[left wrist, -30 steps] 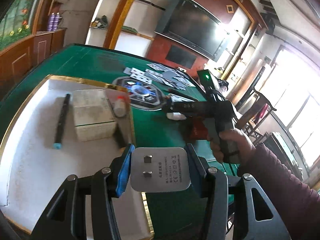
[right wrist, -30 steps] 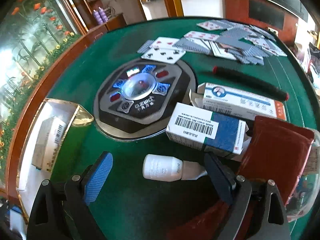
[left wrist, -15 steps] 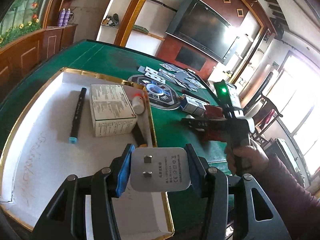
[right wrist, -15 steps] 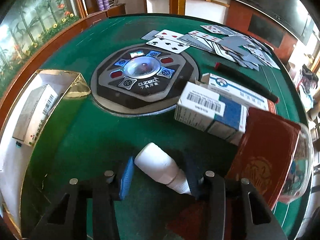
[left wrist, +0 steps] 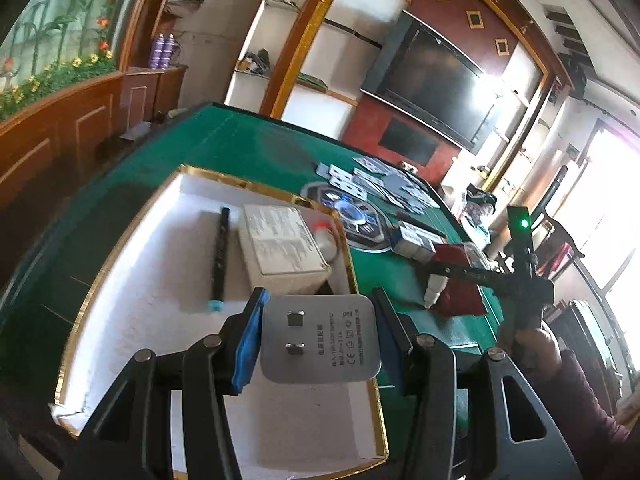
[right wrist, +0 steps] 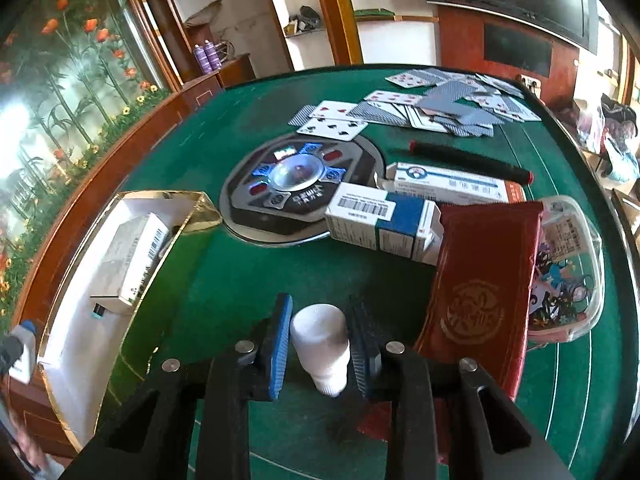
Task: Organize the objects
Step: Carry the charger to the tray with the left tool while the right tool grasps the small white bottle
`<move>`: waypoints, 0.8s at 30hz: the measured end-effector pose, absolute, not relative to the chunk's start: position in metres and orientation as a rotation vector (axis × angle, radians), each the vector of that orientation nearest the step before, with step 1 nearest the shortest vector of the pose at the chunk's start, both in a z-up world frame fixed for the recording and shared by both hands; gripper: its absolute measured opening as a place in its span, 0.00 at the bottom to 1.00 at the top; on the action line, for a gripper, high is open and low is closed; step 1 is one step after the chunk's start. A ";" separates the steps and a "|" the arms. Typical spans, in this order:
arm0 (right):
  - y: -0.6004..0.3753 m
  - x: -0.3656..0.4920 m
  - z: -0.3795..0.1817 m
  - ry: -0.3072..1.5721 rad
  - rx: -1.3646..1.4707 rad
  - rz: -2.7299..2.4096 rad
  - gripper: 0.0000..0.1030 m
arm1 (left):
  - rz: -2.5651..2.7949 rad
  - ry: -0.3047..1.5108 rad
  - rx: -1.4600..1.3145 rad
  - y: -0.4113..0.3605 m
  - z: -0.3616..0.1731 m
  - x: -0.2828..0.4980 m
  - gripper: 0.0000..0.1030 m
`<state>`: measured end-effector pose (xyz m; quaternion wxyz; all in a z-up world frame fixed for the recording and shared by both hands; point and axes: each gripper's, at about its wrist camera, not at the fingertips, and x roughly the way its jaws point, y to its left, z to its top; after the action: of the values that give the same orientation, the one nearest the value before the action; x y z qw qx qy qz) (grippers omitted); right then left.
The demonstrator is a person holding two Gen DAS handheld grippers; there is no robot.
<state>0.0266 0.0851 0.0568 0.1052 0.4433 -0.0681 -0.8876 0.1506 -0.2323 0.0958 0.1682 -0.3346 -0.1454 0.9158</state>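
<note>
The small white bottle point(right wrist: 320, 346) sits between the pads of your right gripper point(right wrist: 320, 344), lifted just clear of the green table point(right wrist: 248, 280), and the jaws are closing on it; both blue pads look to be against its sides, cap end pointing back toward you. Your left gripper point(left wrist: 316, 340) is pinching the grey power adapter point(left wrist: 318, 338) by its flat sides, prongs facing the camera, hovering over the near end of the white gold-rimmed tray point(left wrist: 132, 248). In that tray already lie a dark pen point(left wrist: 219, 258), a white carton point(left wrist: 282, 246) and a red-capped bottle point(left wrist: 326, 236). The risks, as I judge them: the bottle is round and smooth, so it could roll or twist out of the pads if you swing it toward the tray before the grip settles; and both hands heading for the same tray could collide over its rim. The adapter, set down carelessly, could knock the pen. Beyond the bottle lie two blue-and-white medicine boxes point(right wrist: 380, 220), one showing a barcode, a red pouch point(right wrist: 480, 280) with a gold emblem, and playing cards point(right wrist: 420, 114). The adapter carries a CE mark and small print too fine to read; lettering on the table's centre console point(right wrist: 296, 184) is illegible.
</note>
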 end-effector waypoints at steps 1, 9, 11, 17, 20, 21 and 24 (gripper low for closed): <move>0.085 0.027 0.057 -0.217 1.301 -2.613 0.29 | 2.612 -0.417 -0.949 -0.235 0.097 0.151 0.49; 0.067 0.041 0.088 -0.252 1.176 -2.590 0.29 | 2.649 -0.419 -0.958 -0.256 0.099 0.145 0.49; 0.054 0.045 0.101 -0.246 1.135 -2.566 0.29 | 2.669 -0.394 -0.966 -0.260 0.100 0.139 0.49; 0.010 0.046 0.122 -0.229 1.082 -2.467 0.29 | 2.715 -0.308 -0.985 -0.268 0.108 0.115 0.49; -0.014 0.045 0.124 -0.218 1.080 -2.411 0.29 | 2.735 -0.268 -1.013 -0.271 0.109 0.097 0.49; -0.020 0.045 0.123 -0.216 1.082 -2.396 0.29 | 2.740 -0.256 -1.023 -0.271 0.108 0.092 0.49; -0.044 0.044 0.119 -0.202 1.094 -2.334 0.29 | 2.745 -0.203 -1.068 -0.271 0.102 0.072 0.49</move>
<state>0.0444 -0.0438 0.1194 0.2744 0.4067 -0.0750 -0.8681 0.0716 -0.2707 0.1019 0.0943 -0.3600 -0.0684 0.9256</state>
